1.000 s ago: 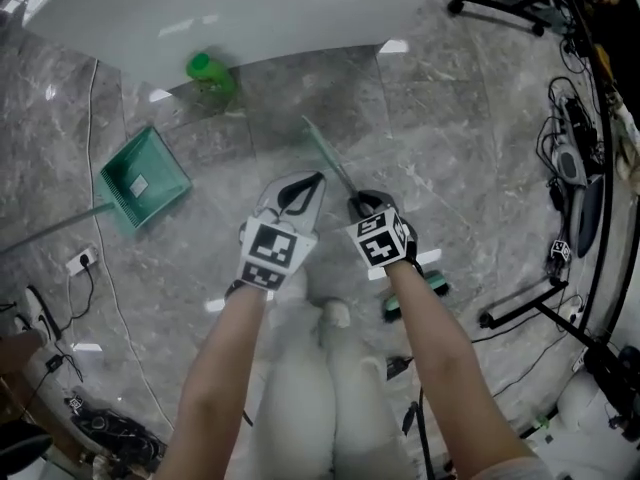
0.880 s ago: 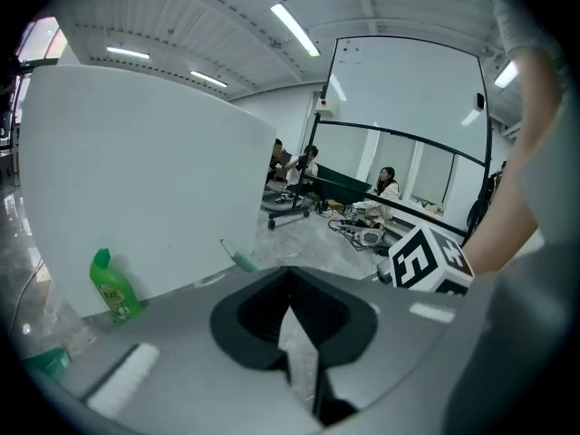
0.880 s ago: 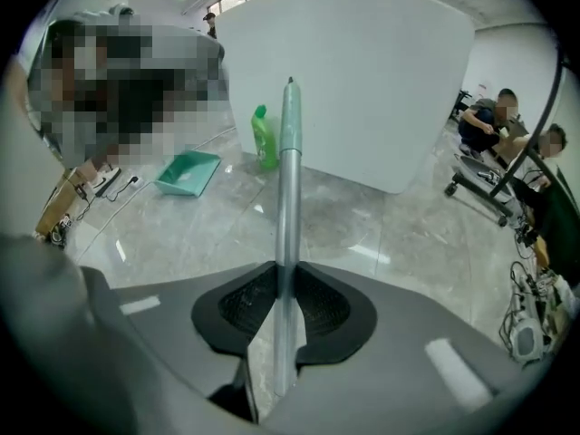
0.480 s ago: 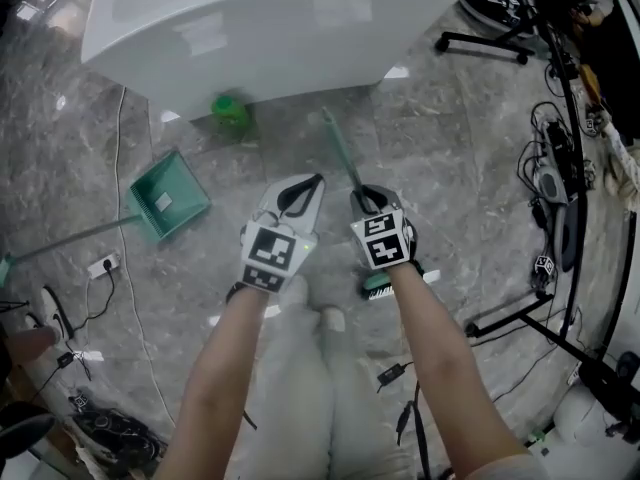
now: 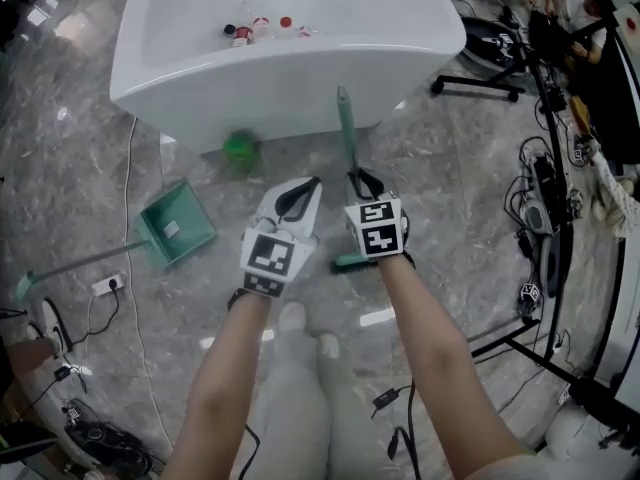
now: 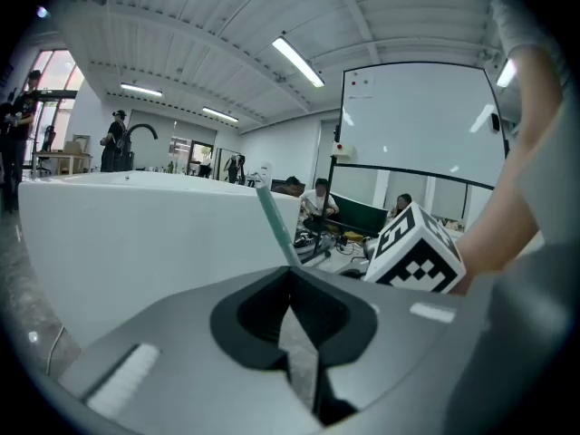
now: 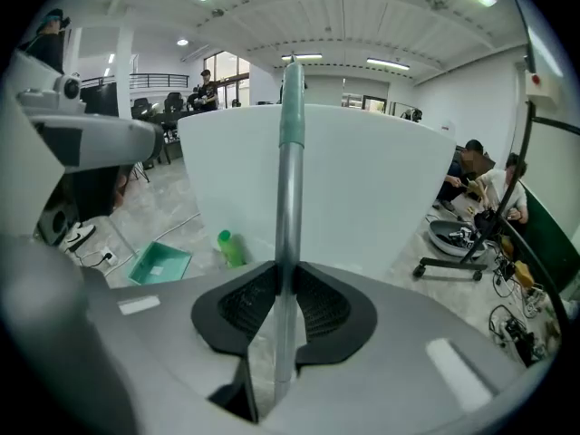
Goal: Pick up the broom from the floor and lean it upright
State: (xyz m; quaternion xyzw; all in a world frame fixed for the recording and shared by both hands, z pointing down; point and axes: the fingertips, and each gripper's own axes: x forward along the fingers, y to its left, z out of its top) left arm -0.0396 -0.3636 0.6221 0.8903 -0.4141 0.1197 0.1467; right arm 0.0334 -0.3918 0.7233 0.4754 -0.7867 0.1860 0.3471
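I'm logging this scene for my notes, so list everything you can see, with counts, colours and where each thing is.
broom: one, green grip on a metal shaft, upright in front of the tub
tub: one, white, on the floor ahead
small bottles: a few, some red-topped, inside the tub
green bottle: one, on the floor at the tub's foot
dustpan: one, green, long-handled, on the floor at left
power strip: one, white, on the floor at far left
cables: several, black, on the floor at right
left gripper: grey, jaws together, empty
right gripper: grey, jaws shut on the broom's shaft
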